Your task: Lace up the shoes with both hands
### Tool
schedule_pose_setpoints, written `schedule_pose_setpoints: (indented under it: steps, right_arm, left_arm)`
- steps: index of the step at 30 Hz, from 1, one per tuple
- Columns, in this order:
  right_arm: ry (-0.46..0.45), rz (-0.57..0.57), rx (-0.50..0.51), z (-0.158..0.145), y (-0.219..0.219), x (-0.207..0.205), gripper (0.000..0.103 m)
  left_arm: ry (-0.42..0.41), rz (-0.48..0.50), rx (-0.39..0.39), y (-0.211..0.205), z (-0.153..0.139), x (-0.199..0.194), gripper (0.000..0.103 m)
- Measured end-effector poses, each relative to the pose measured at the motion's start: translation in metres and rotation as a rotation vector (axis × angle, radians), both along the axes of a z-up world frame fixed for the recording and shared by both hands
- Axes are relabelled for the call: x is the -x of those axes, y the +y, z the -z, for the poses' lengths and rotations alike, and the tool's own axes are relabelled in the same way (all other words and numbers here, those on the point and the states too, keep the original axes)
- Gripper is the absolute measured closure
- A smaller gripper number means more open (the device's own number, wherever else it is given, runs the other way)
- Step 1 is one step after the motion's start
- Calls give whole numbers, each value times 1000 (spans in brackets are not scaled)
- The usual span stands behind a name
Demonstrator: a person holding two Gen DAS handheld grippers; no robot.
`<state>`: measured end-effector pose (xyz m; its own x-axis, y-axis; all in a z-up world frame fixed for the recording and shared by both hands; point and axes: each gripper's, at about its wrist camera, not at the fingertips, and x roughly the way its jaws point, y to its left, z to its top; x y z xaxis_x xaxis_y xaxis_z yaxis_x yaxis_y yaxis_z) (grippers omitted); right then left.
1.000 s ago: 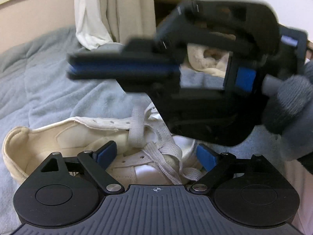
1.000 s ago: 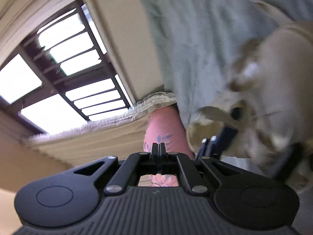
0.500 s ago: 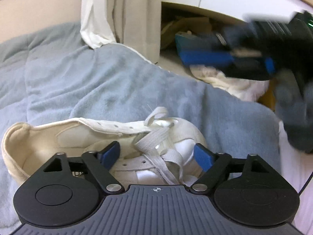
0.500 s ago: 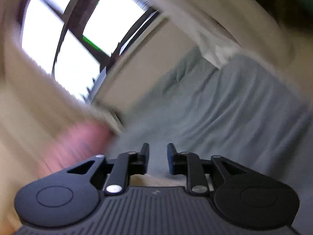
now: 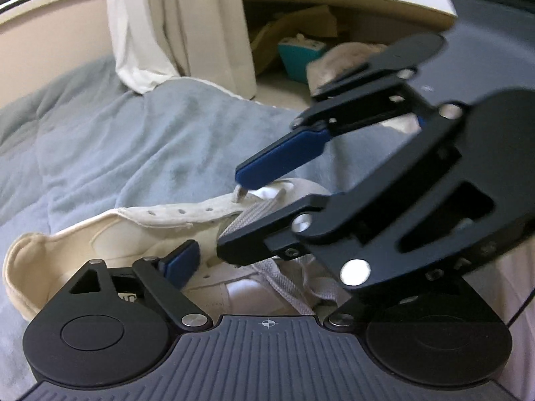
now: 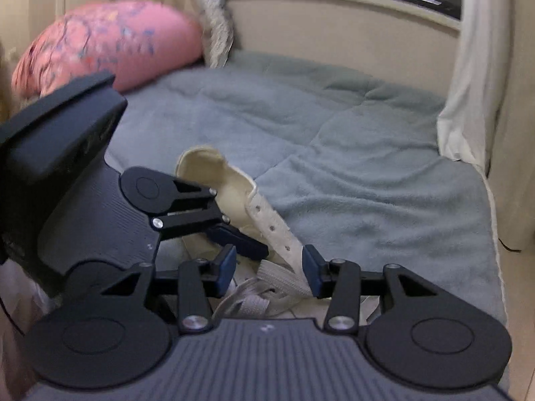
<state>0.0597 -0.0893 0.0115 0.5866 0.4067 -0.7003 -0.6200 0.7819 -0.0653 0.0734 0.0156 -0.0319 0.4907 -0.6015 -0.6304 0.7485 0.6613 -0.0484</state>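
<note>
A cream-white sneaker [image 5: 100,234] lies on its side on the blue-grey blanket [image 5: 133,140]; its heel collar [image 6: 204,167] points away in the right wrist view. Loose flat grey lace [image 5: 249,214] crosses the tongue beside the punched eyelet flap [image 5: 187,212]. My right gripper [image 6: 270,269] is open, with the lace [image 6: 277,275] and the eyelet flap [image 6: 281,230] between its blue pads, touching neither. In the left wrist view the right gripper [image 5: 234,215] reaches in from the right. My left gripper [image 5: 267,264] hovers open over the shoe's throat; its right finger is hidden.
A pink pillow [image 6: 107,43] lies at the bed's head under the window. A white curtain [image 5: 160,33] hangs at the far side of the bed. Beyond the blanket's edge sit a teal box [image 5: 297,56] and crumpled cloth [image 5: 337,60].
The right gripper, shut a second ago, swung up and away, opened, and came back down around the lace and eyelet flap. The left gripper has stayed open over the shoe.
</note>
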Motion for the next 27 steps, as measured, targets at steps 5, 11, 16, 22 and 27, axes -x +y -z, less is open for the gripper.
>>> schedule_pose_setpoints:
  steps: [5,11,16,22,27]
  right_arm:
    - [60,-50,103,-6,7,-15,60]
    - [-4,-137,276,6,26,-7,79]
    - [-86,-98,225,3,18,5,100]
    - [98,176,-372,-6,-54,-9,100]
    - [326,310,-833,29,-114,-21,100]
  left_arm:
    - [35,2,38,7,-3,-3,10]
    - [23,12,28,9,-4,0,10]
    - [30,14,76,17,-10,2,9]
    - [-79,93,97,21,-24,25,9]
    - [-201,77,50,12,-23,31,9]
